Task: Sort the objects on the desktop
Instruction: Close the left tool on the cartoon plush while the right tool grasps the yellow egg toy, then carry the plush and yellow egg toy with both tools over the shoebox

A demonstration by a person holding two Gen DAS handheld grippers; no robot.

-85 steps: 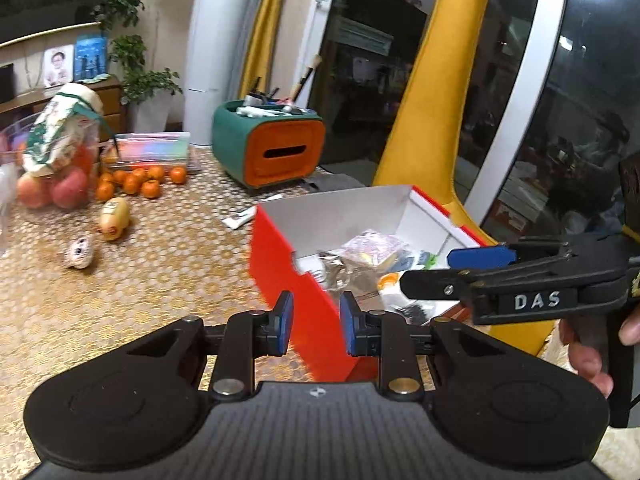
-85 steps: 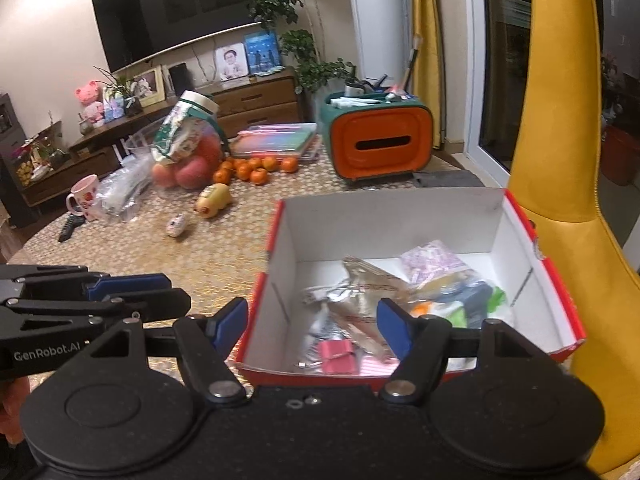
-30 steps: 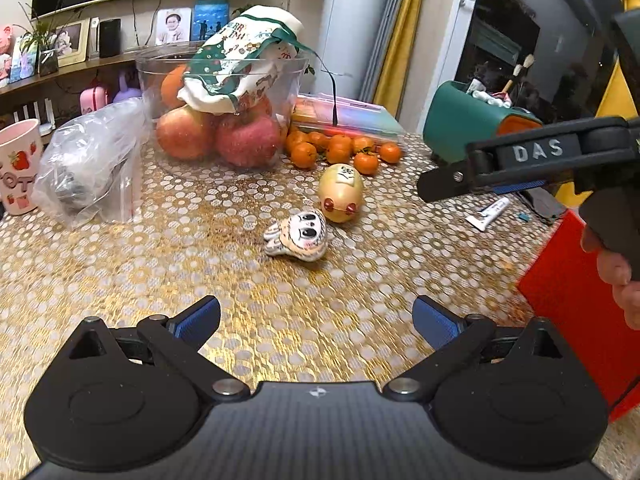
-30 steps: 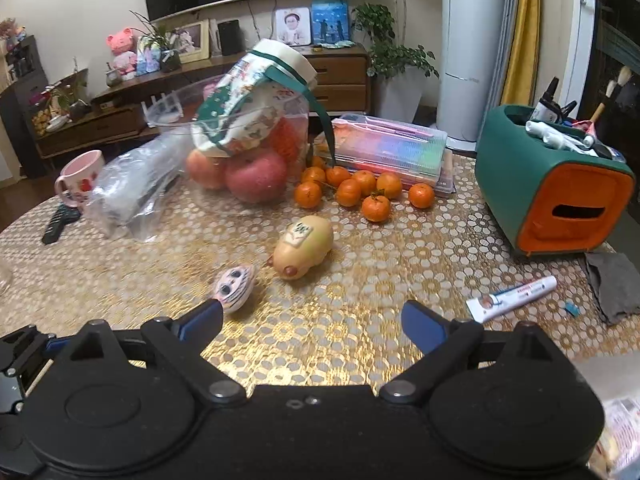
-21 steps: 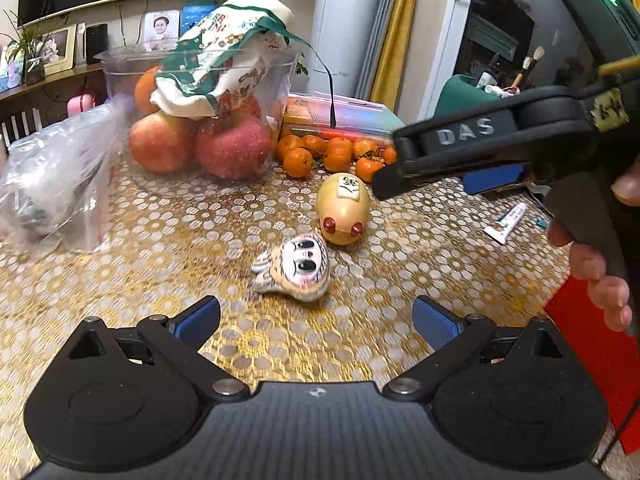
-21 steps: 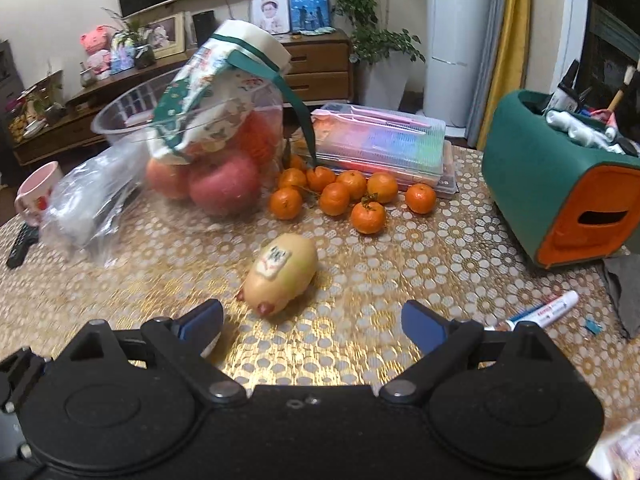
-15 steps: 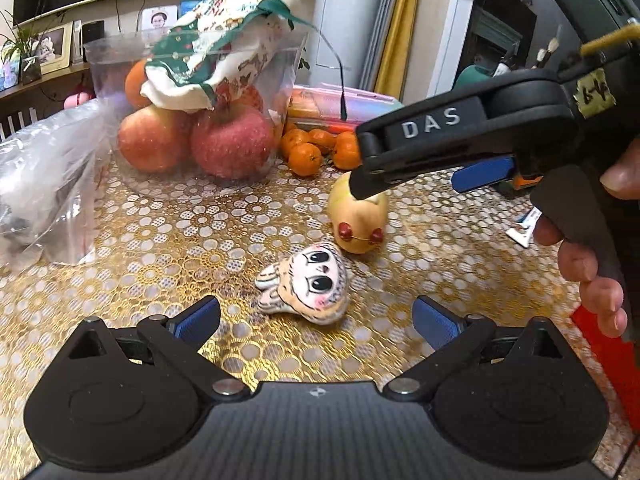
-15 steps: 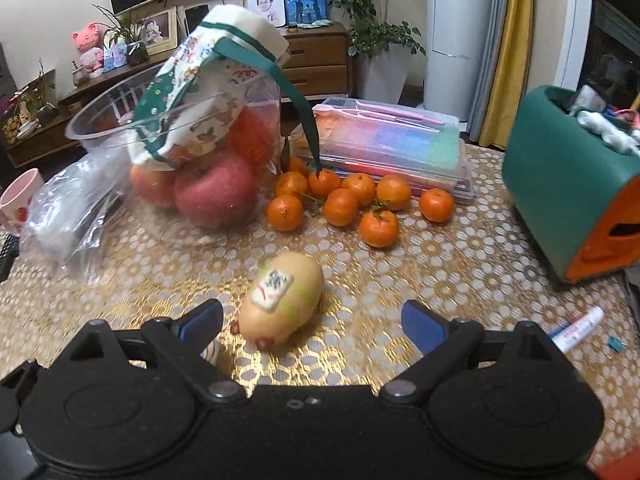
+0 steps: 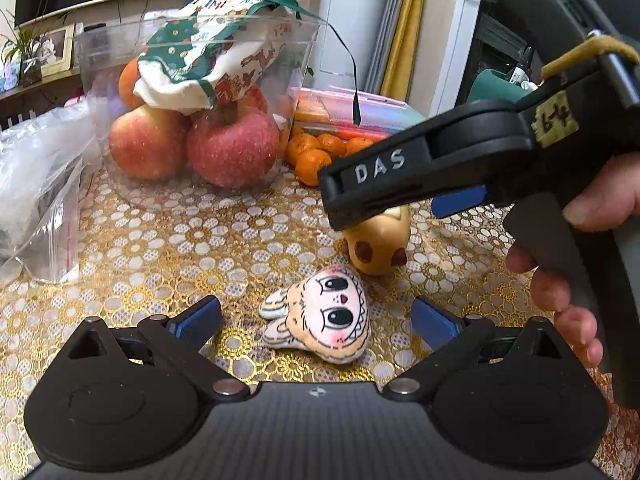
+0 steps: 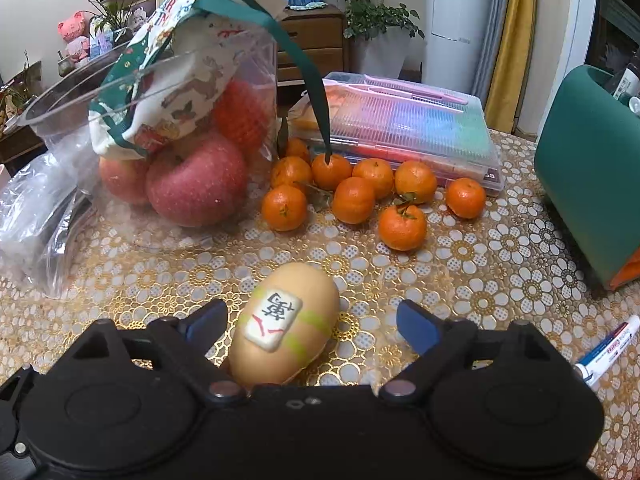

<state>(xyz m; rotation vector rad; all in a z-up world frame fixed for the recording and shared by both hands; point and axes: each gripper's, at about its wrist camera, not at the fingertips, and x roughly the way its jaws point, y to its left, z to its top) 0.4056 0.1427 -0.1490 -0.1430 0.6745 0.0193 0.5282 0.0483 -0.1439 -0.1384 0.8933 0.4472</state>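
A flat plush face toy (image 9: 324,322) with big eyes lies on the gold patterned tablecloth, between the wide-open fingers of my left gripper (image 9: 316,320). A tan egg-shaped toy (image 10: 286,326) with a white tile label lies between the open fingers of my right gripper (image 10: 312,326), nearer the left finger. In the left wrist view the same tan toy (image 9: 380,248) sits just behind the plush, partly hidden under the right gripper (image 9: 400,196), which hovers over it. Neither gripper touches its toy.
A clear bowl of apples with a printed cloth bag (image 10: 180,120) stands behind. Several mandarins (image 10: 352,196) lie before a pastel plastic case (image 10: 404,128). A green and orange organizer (image 10: 588,204) is at right, a small tube (image 10: 604,352) at lower right, and a plastic bag (image 9: 36,184) at left.
Both grippers left the red box, swung left and closed in on the toys. The left opened wide; plush and tan toy now lie between the fingers.
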